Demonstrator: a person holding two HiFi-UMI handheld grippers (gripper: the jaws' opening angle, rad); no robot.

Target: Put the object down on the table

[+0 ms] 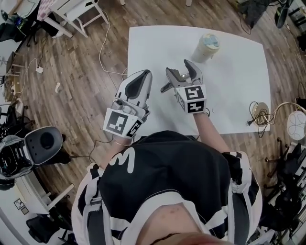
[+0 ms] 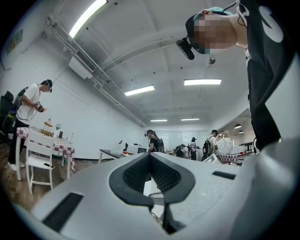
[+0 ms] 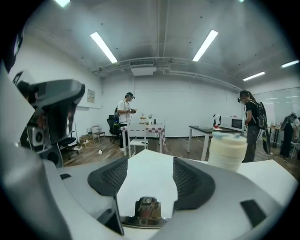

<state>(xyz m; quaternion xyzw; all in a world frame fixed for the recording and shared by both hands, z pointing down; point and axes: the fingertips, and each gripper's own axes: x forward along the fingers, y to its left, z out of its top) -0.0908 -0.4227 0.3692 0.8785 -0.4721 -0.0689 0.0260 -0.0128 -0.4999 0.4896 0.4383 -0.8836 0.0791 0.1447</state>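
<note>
A cream-coloured lidded jar (image 1: 206, 47) stands upright on the white table (image 1: 239, 86) near its far edge. It also shows at the right of the right gripper view, jar (image 3: 227, 151), ahead of the jaws and apart from them. My right gripper (image 1: 179, 68) hovers over the table's middle, open, with only bare tabletop between its pads (image 3: 190, 180). My left gripper (image 1: 143, 75) is held at the table's near left edge, tilted up toward the room. It is shut with nothing in it, and its tips meet (image 2: 150, 157).
A coiled cable with a plug (image 1: 260, 115) lies at the table's right edge, beside a round white object (image 1: 296, 125). White chairs (image 1: 79, 12) and a loose cord (image 1: 103, 52) are on the wooden floor to the left. A grey machine (image 1: 28, 150) sits lower left. Several people stand across the room.
</note>
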